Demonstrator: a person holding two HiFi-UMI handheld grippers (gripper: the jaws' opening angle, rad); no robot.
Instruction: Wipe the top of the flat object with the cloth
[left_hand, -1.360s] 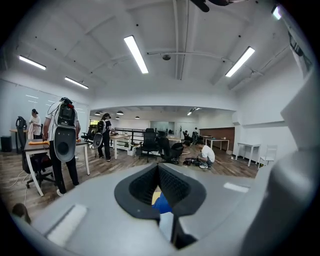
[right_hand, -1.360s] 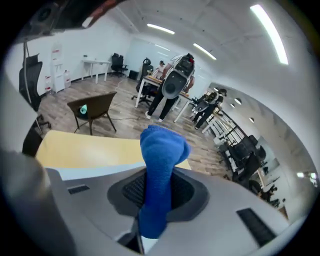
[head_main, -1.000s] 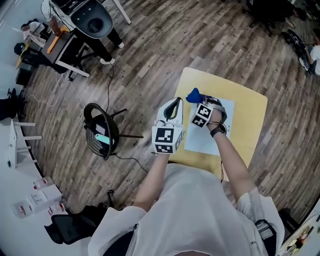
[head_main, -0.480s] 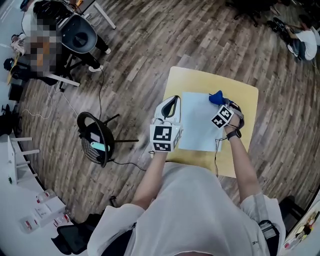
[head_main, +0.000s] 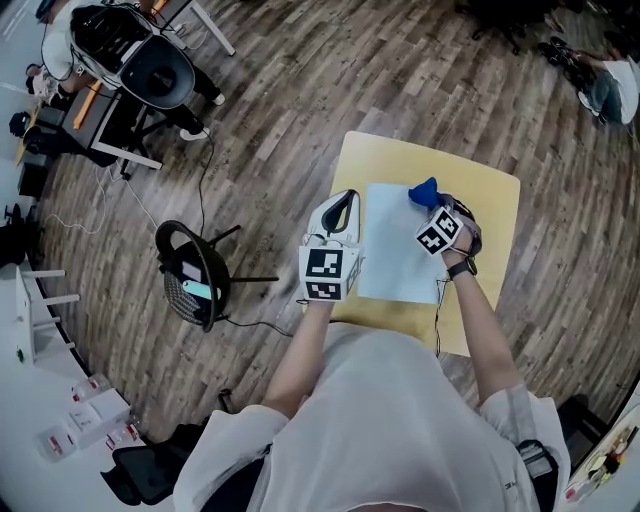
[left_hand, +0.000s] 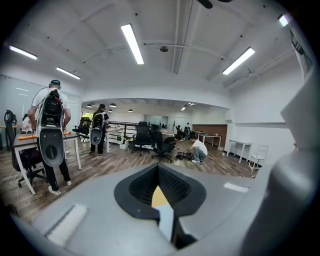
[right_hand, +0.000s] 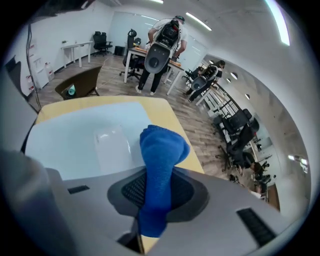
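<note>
A pale blue flat sheet (head_main: 398, 250) lies on a small yellow table (head_main: 490, 210). My right gripper (head_main: 432, 200) is shut on a blue cloth (head_main: 424, 191), which presses on the sheet's far part. In the right gripper view the blue cloth (right_hand: 159, 165) sticks out between the jaws over the pale blue sheet (right_hand: 75, 140). My left gripper (head_main: 343, 212) hovers at the sheet's left edge with its jaws closed together and nothing between them; in the left gripper view my left gripper (left_hand: 161, 196) points out across the room.
A black round-framed stand (head_main: 195, 270) with a cable stands on the wood floor left of the table. Office chairs and desks (head_main: 130, 60) are at the far left. People stand by a desk (right_hand: 160, 45) beyond the table's end.
My right gripper and the blue cloth swept right across the sheet, then came back a little to the left. The left gripper stayed where it was.
</note>
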